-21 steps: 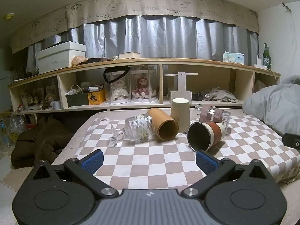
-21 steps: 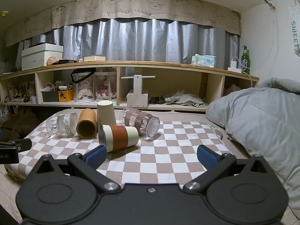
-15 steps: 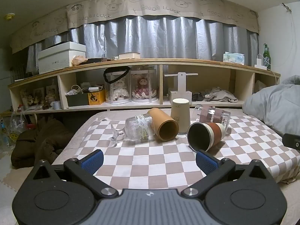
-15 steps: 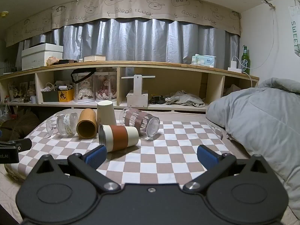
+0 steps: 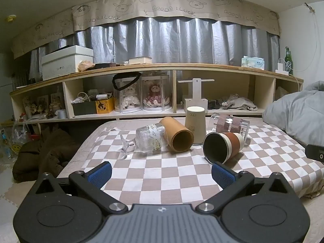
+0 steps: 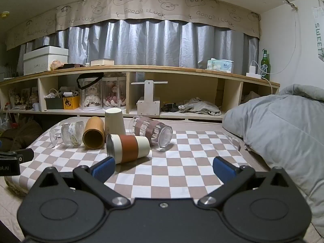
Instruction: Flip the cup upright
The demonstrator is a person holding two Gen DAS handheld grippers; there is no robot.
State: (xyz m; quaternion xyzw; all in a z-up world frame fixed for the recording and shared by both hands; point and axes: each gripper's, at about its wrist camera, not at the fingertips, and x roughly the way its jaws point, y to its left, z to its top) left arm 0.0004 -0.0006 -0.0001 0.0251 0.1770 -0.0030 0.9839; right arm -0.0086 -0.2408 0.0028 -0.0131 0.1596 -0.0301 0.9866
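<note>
Several cups sit on the checkered cloth (image 5: 162, 174). A cream cup with a brown sleeve (image 5: 222, 144) (image 6: 129, 147) lies on its side. A tan cylinder cup (image 5: 179, 134) (image 6: 94, 132), a ribbed stemmed glass (image 5: 149, 138) (image 6: 68, 133) and a clear glass with a brown band (image 5: 229, 123) (image 6: 151, 130) also lie on their sides. A beige paper cup (image 5: 195, 124) (image 6: 114, 121) stands mouth down. My left gripper (image 5: 162, 174) is open and empty, short of the cups. My right gripper (image 6: 164, 168) is open and empty, its left pad near the sleeved cup.
A grey duvet (image 6: 283, 129) is heaped at the right. A low wooden shelf (image 5: 162, 66) with dolls, boxes and clutter runs behind the bed. A dark bundle (image 5: 44, 154) lies on the floor at the left. The other gripper's body shows at the right edge of the left wrist view (image 5: 314, 151).
</note>
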